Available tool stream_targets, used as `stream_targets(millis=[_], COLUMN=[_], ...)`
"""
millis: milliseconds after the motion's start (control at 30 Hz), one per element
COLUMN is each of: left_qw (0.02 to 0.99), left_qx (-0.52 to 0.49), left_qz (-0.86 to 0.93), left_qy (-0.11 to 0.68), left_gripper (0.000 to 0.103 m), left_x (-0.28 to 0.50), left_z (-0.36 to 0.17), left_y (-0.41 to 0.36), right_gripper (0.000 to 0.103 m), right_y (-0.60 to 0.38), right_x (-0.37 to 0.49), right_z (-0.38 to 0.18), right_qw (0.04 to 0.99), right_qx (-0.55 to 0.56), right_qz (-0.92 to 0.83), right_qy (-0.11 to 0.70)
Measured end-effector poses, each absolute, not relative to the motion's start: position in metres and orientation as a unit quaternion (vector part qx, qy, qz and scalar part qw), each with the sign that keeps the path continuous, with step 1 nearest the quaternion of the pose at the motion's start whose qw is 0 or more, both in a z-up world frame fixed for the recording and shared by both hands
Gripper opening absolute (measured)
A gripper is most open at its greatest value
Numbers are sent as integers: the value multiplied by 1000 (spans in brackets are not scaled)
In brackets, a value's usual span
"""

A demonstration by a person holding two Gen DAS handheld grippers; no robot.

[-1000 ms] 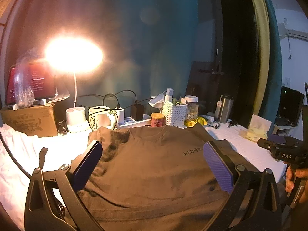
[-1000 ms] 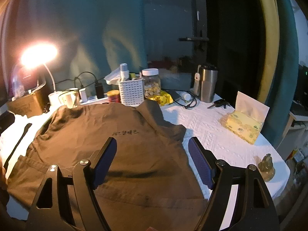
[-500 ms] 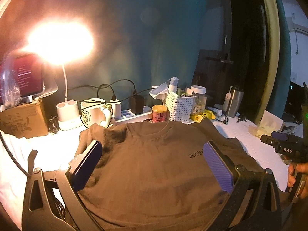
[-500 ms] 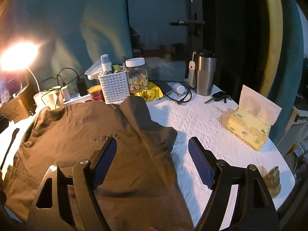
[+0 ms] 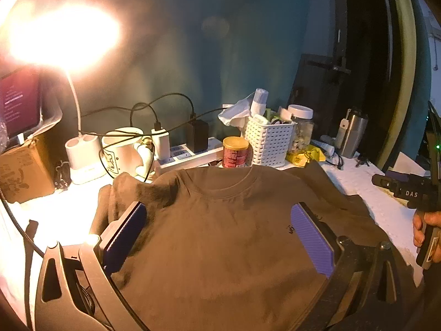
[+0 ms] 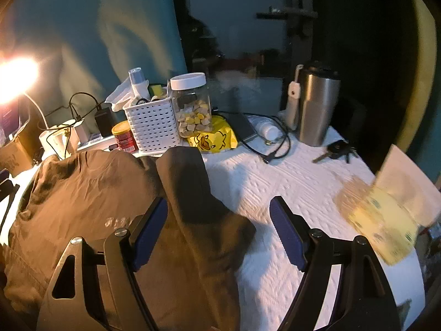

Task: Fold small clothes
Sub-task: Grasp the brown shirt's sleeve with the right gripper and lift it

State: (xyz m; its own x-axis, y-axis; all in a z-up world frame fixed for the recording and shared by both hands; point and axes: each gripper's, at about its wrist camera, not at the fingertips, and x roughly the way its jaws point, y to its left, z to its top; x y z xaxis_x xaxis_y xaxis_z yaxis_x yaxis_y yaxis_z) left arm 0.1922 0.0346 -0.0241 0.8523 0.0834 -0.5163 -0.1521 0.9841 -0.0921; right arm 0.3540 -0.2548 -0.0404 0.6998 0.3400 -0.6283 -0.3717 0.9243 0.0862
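Note:
A brown T-shirt (image 5: 228,234) lies flat on the white table cover, its collar toward the back clutter. My left gripper (image 5: 217,234) hovers open above the shirt's chest, nothing between its purple pads. In the right wrist view the same brown T-shirt (image 6: 91,198) fills the left half, and its right sleeve (image 6: 190,190) sticks out onto the cover. My right gripper (image 6: 219,231) is open over that sleeve and the shirt's right edge, holding nothing. The right gripper's body (image 5: 408,190) and a hand show at the far right of the left wrist view.
Along the back stand a lit desk lamp (image 5: 63,35), a mug (image 5: 124,149), a power strip (image 5: 190,157), a red can (image 6: 124,136), a white basket (image 6: 153,124), a jar (image 6: 191,104) and a steel tumbler (image 6: 317,104). Keys (image 6: 336,150) and a tissue pack (image 6: 386,220) lie right.
Both grippers have moved forward and to the right over the shirt. The right one now sits over the right sleeve and edge instead of the chest. Both stayed open.

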Motion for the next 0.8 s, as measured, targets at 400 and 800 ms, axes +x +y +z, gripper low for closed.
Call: stream_targets(millis=[400, 800], left_qw=[949, 941], left_qx=[-74, -81], left_qz=[76, 87], left_qy=[296, 317], left_gripper=[103, 103], left_x=[233, 253], left_z=[-49, -66], left_y=[51, 65], right_gripper=[77, 60], right_y=[-225, -195], right_x=[427, 464], right_z=[-72, -104], right_qw=[888, 844], right_qx=[-24, -26], right_qz=[259, 314], right_qy=[379, 435])
